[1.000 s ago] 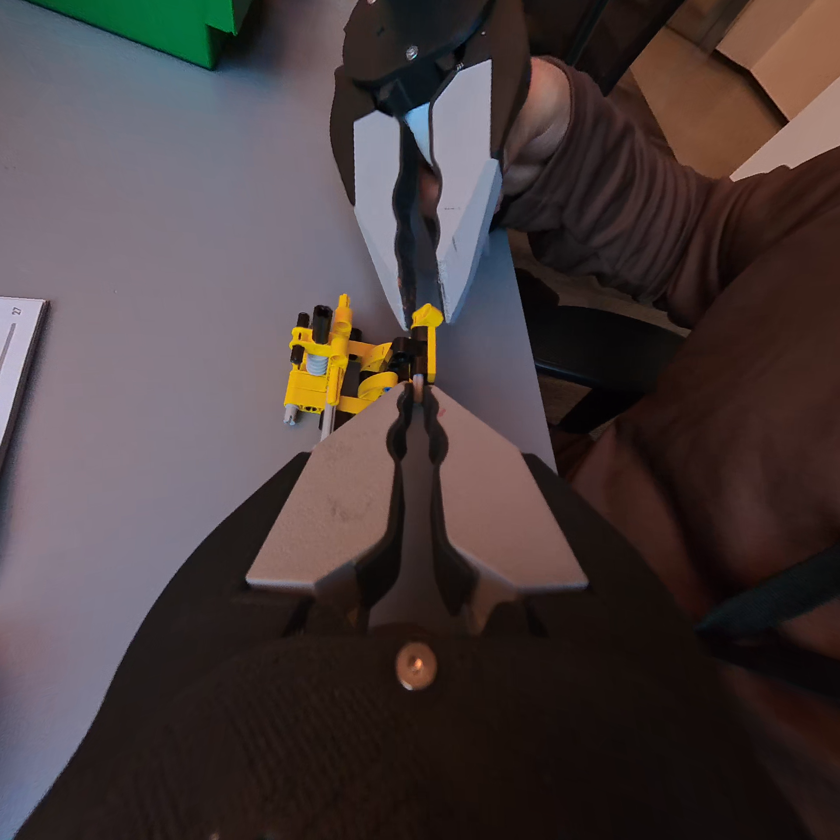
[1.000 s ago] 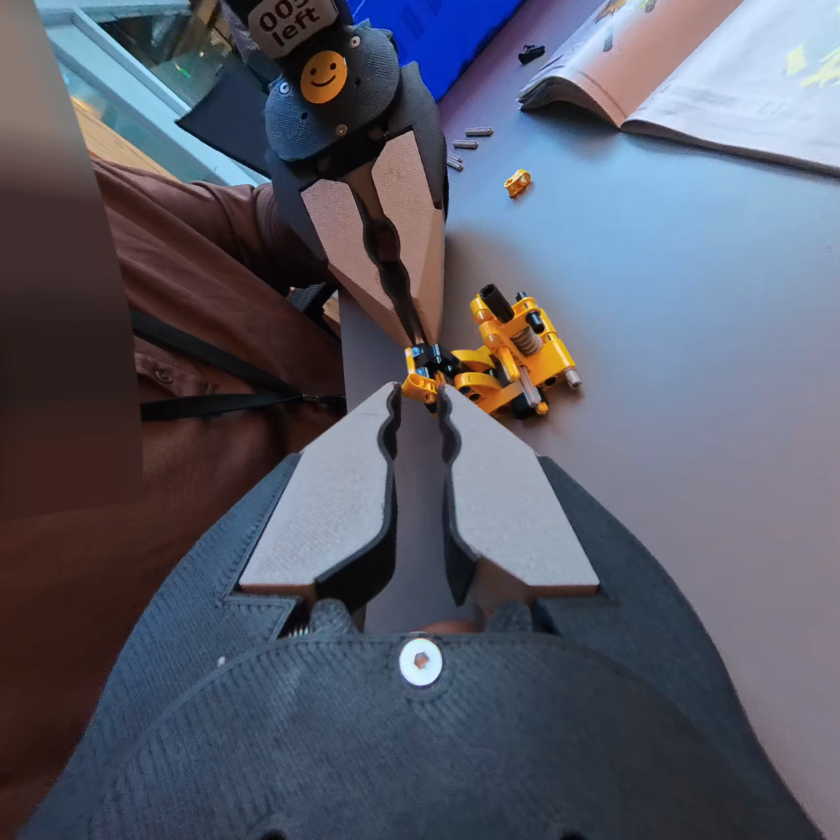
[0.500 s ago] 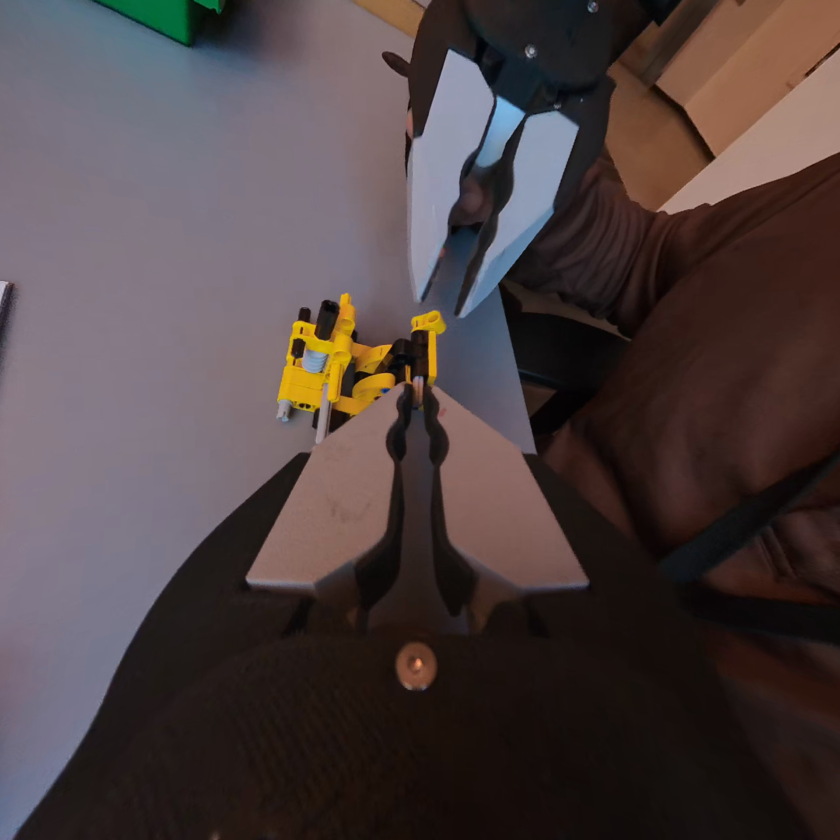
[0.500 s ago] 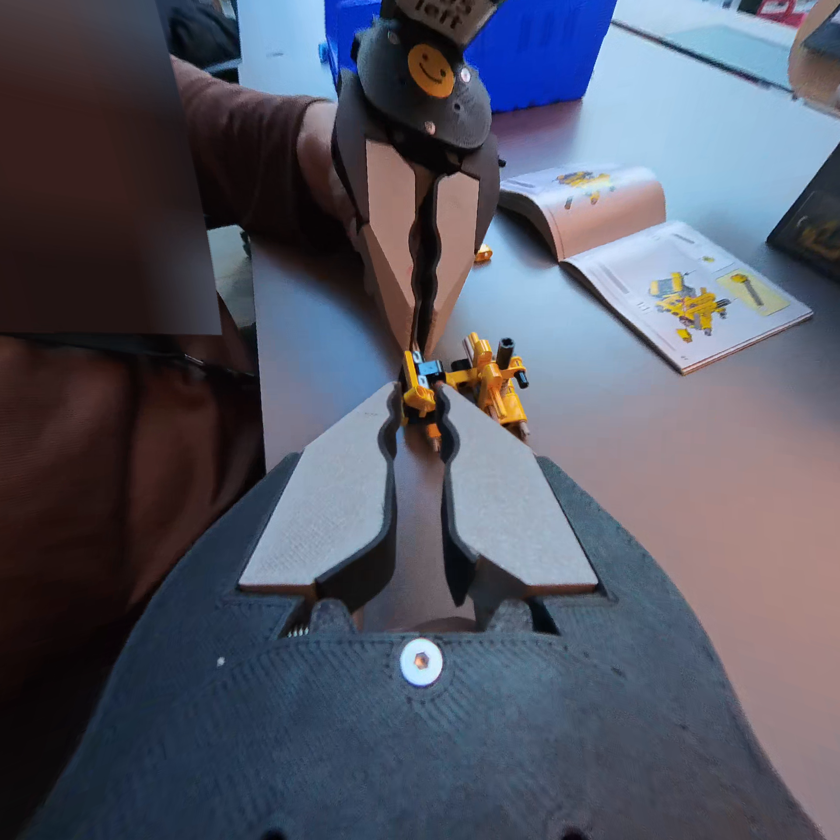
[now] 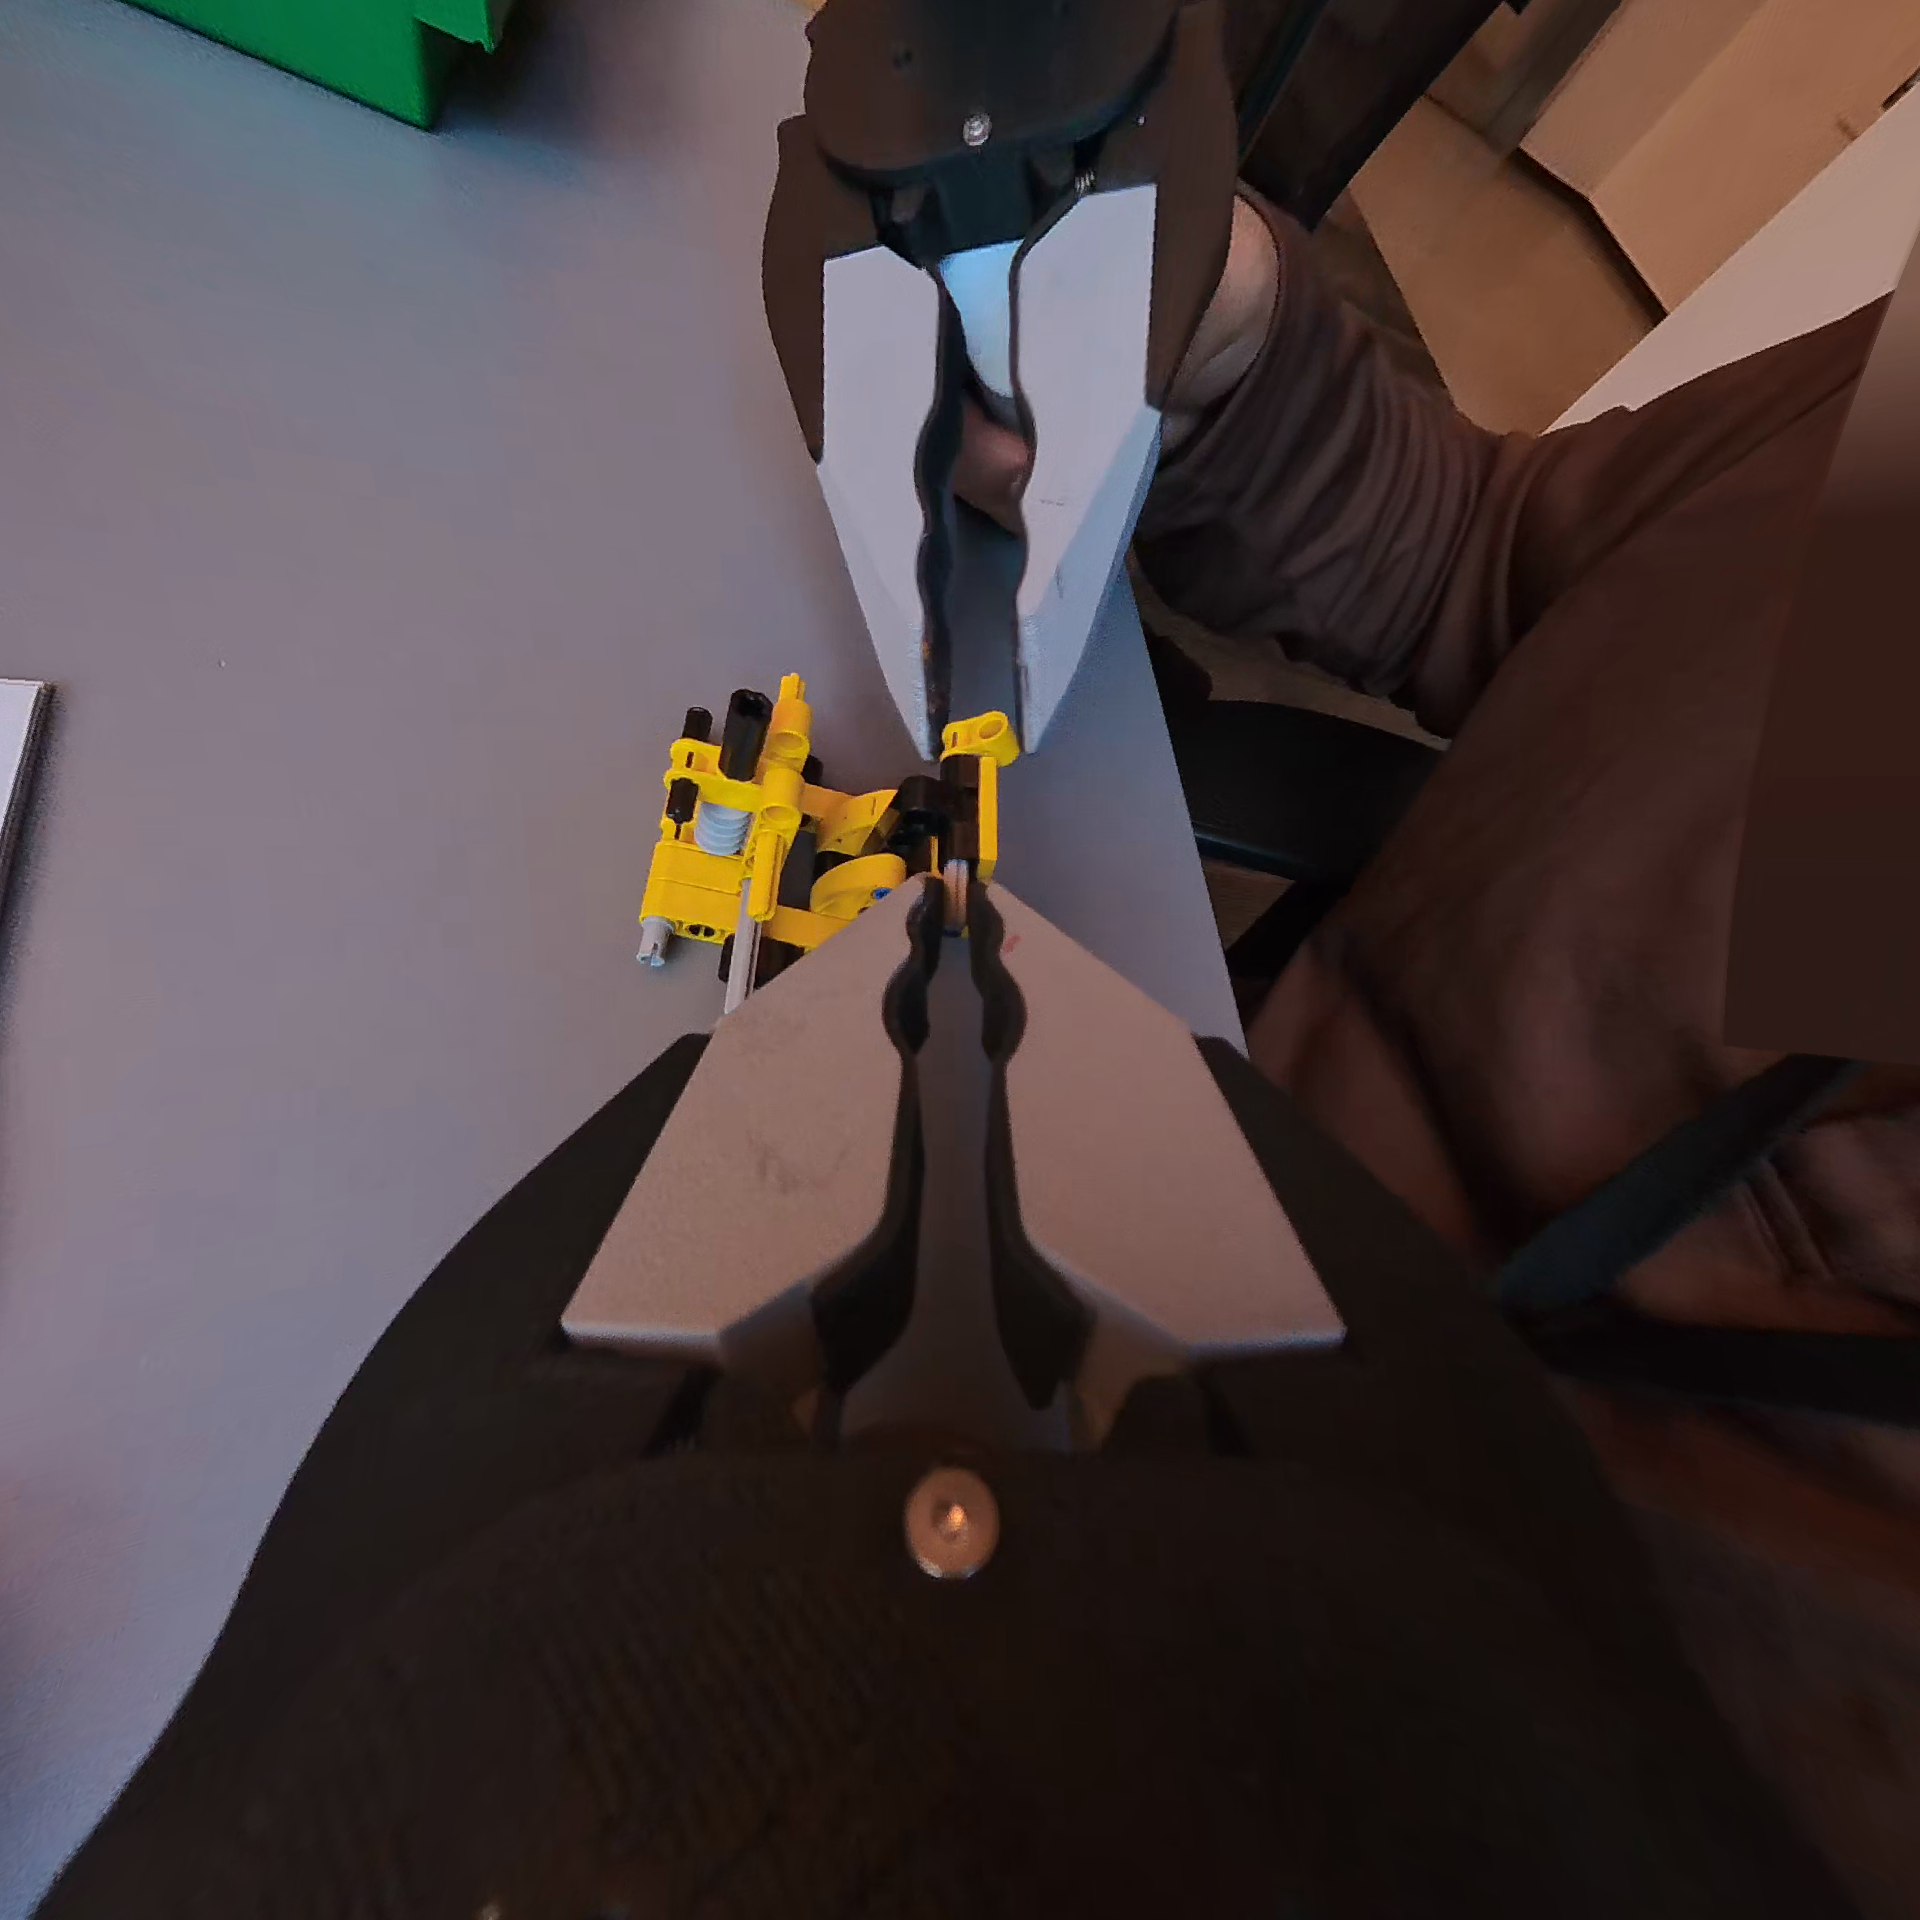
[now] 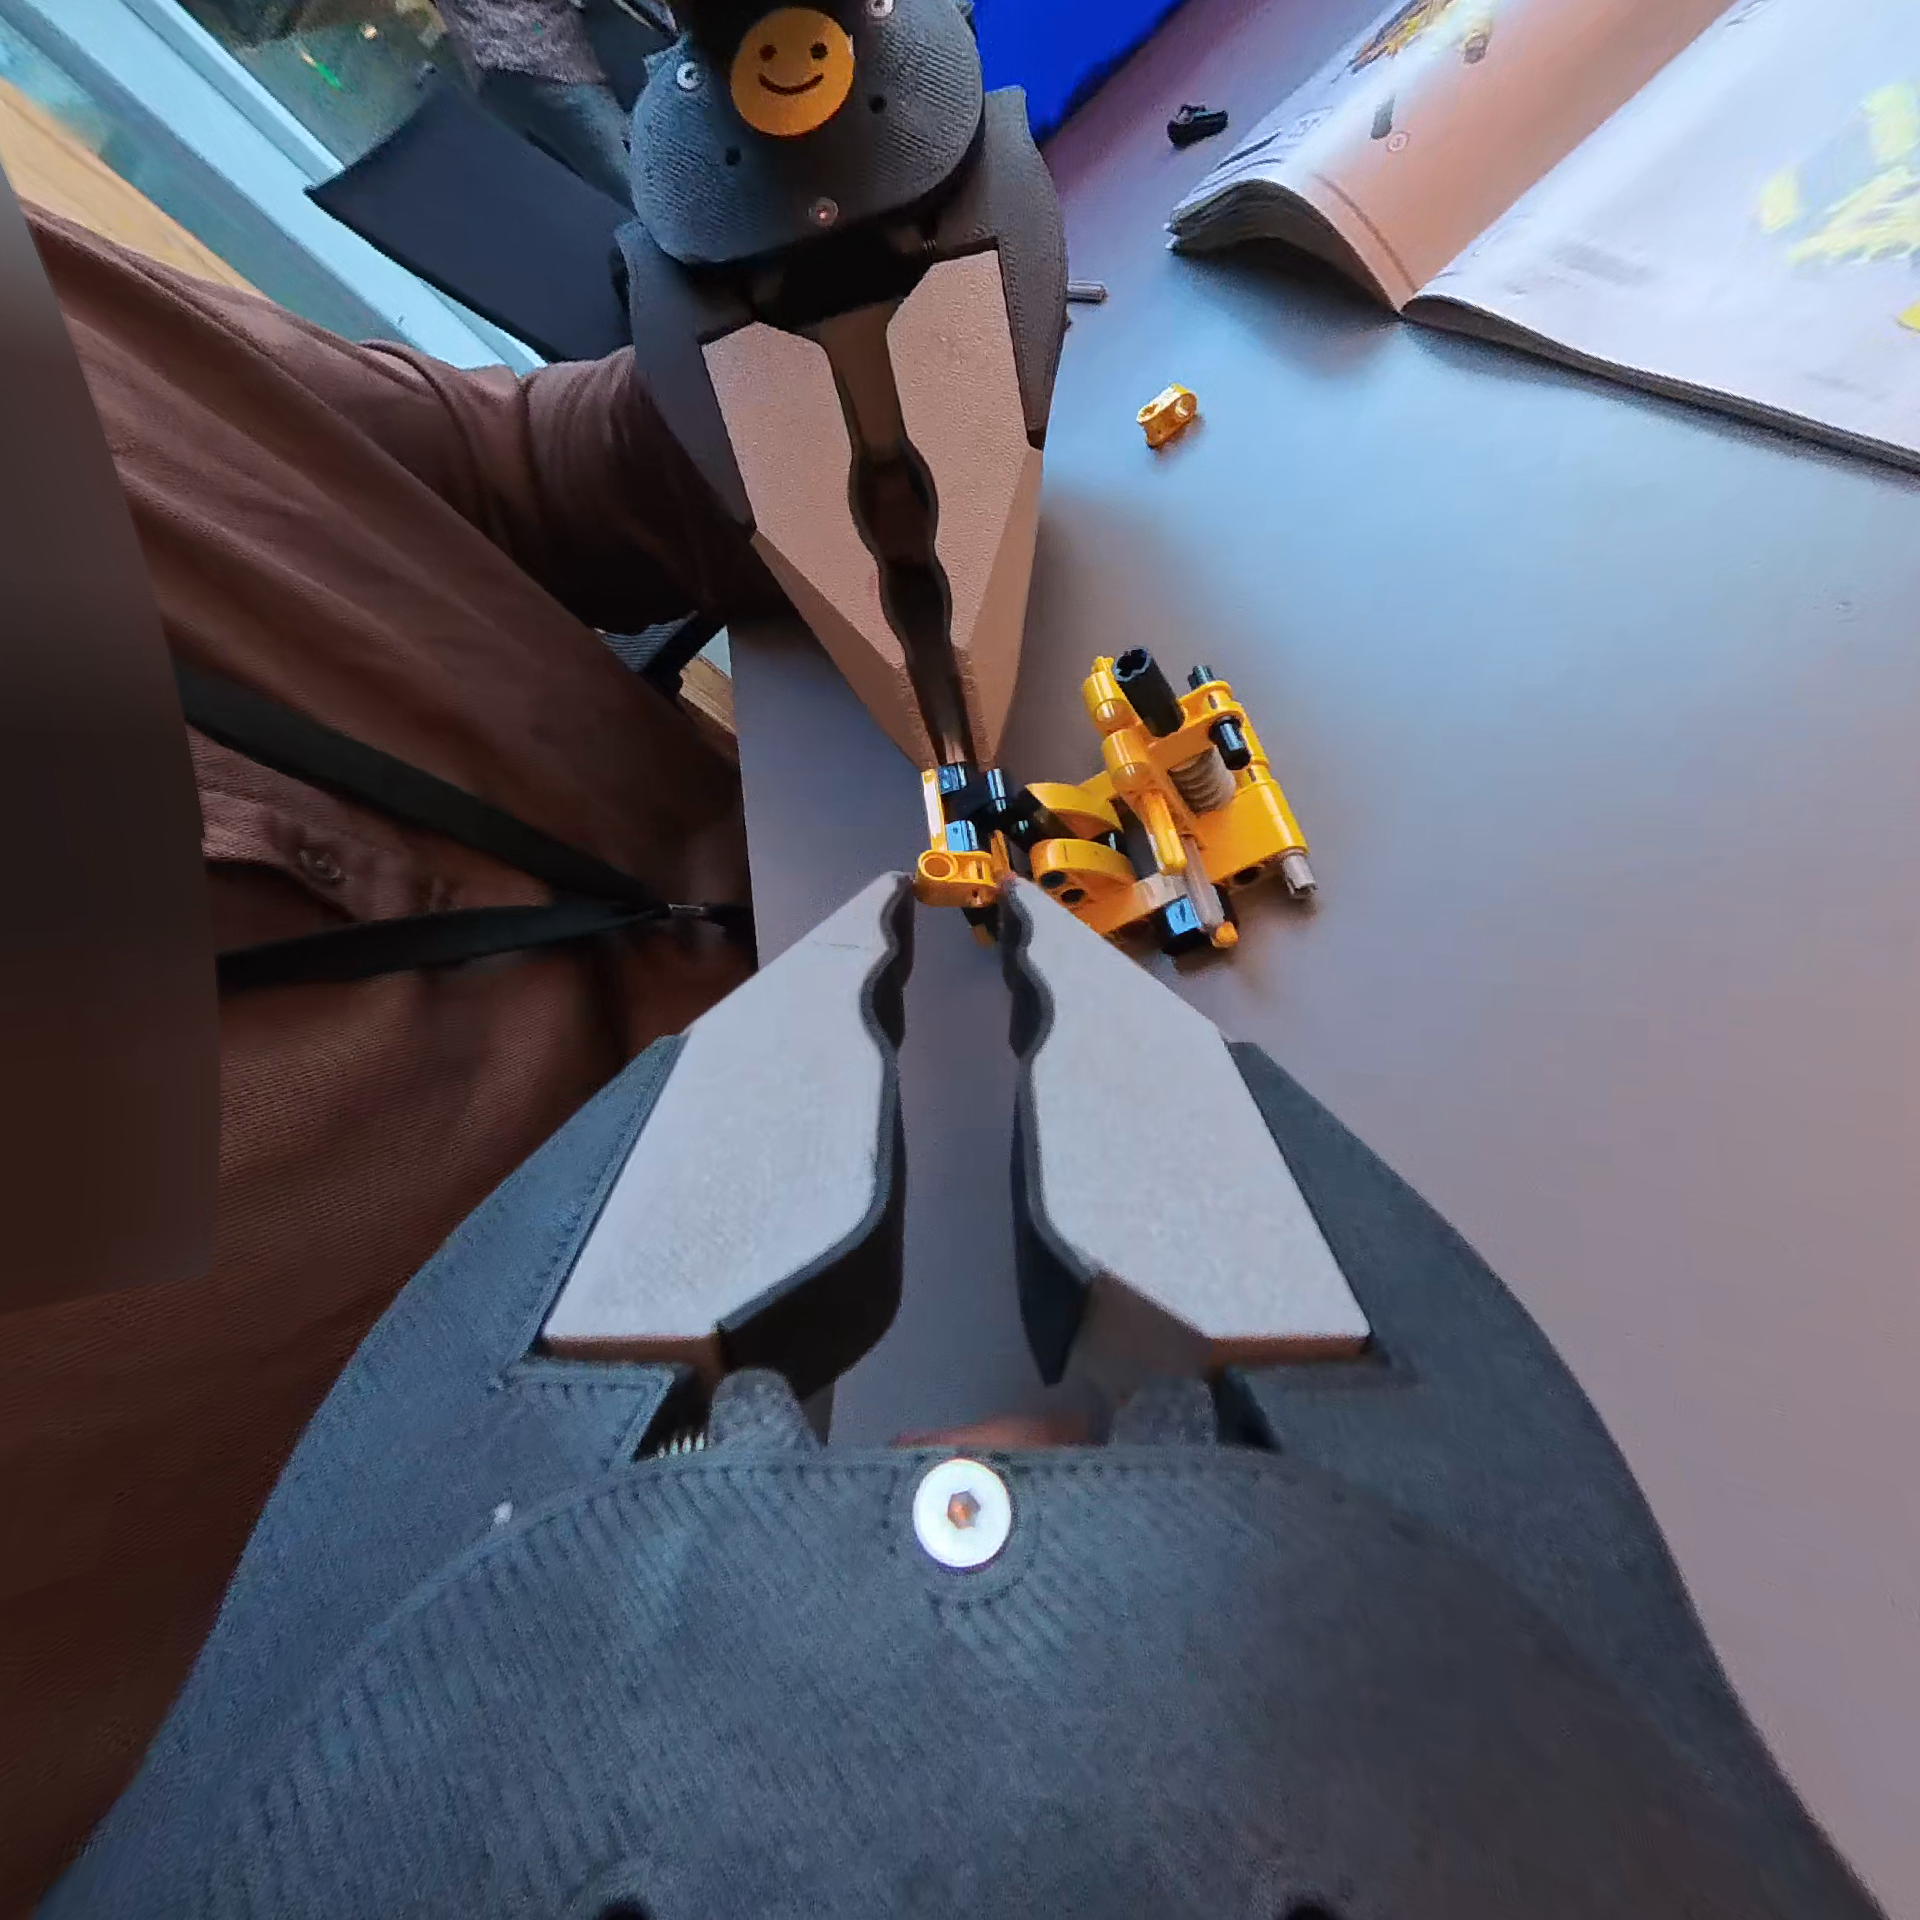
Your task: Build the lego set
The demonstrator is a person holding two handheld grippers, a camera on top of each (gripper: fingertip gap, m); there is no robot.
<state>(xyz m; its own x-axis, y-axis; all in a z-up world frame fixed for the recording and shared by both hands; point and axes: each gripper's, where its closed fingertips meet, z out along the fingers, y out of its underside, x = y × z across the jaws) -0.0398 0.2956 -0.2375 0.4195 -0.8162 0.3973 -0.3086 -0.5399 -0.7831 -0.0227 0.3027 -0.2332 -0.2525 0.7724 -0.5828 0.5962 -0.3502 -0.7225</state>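
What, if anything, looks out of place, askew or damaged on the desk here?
Nothing looks damaged. The yellow lego assembly sits close to the desk's near edge, between the left gripper and the right gripper. One small yellow piece lies loose, apart from it, near the open instruction booklet.

A grey bench (image 5: 312, 520) carries everything. At its far corner in the left wrist view sits a green box (image 5: 343, 42). In the right wrist view a blue bin (image 6: 1070, 42) stands at the far edge. The person wears a brown long-sleeved shirt (image 6: 416, 582) with a black strap (image 6: 436, 935) across it. Pale cardboard boxes (image 5: 1621, 156) stand on the floor beyond the bench edge.
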